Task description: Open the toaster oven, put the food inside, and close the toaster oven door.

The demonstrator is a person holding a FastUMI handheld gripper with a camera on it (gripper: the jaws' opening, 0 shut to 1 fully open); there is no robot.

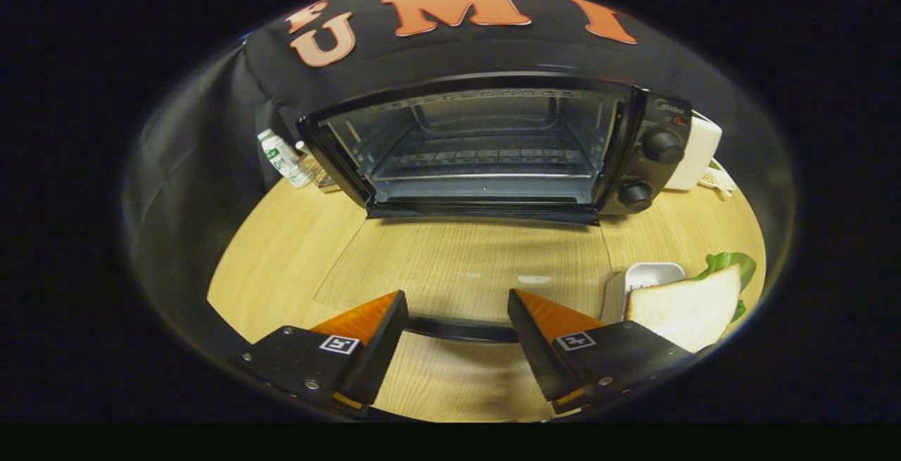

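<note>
A black toaster oven (493,144) stands at the back of the wooden table with its glass door (464,264) folded flat down toward me. The door's dark handle (461,331) lies between my fingertips. My gripper (457,317) is open, its fingers standing either side of the handle without pressing on it. Inside the oven a wire rack (486,158) shows, bare. A sandwich (686,310) with white bread and a green leaf lies on a white plate (651,274) just right of my right finger. Two knobs (662,146) sit on the oven's right panel.
A small white bottle with a green label (281,158) stands left of the oven beside a wire basket (317,172). A white appliance (697,151) sits behind the oven's right side. The table's rim (232,264) curves off on the left.
</note>
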